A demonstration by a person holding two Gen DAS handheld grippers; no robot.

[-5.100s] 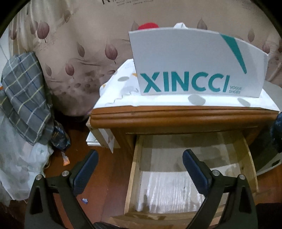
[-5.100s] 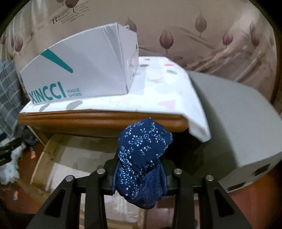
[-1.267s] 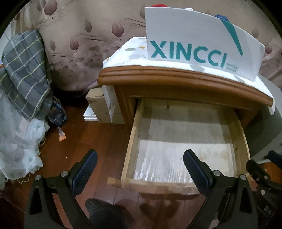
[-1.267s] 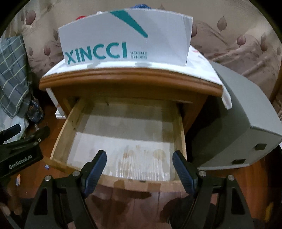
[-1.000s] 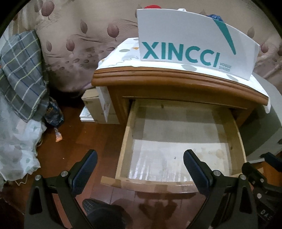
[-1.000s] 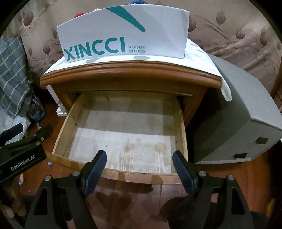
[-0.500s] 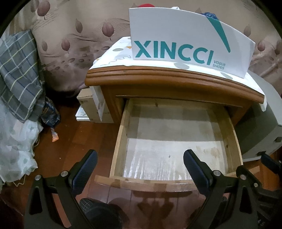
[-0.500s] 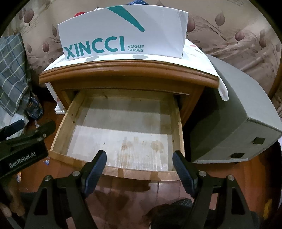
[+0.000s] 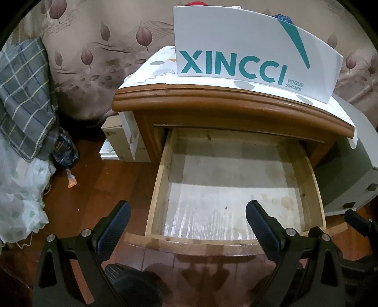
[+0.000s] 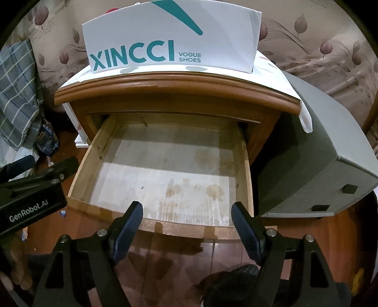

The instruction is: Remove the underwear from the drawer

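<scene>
Left wrist view: looks down over the pulled-out drawer of a wooden nightstand.
Left gripper: jaws spread wide, nothing between the pads; it hangs in front of the drawer's front edge.
Drawer floor: bare pale board with stains, no cloth on it.
Underwear: only a scrap of dark blue patterned fabric peeks over the top edge of the white XINCCI shoe box on the nightstand; the rest is hidden behind the box wall.
Red item: cut off at the box's top, cannot tell what it is.
Only here: plaid cloth at left, cartons beside the nightstand.
Right edge: part of the other tool, mostly cut off.

Right wrist view: same drawer, seen from further right.
Right gripper: jaws wide apart, holding nothing, just before the drawer front.
Underwear here: not visible; the box runs up to the frame's top.
Only here: grey box beside the nightstand, the left tool's body marked GenRobot.AI, fingertips at the lower left, blurred.
Dark shoe: partly hidden behind the tool.
</scene>
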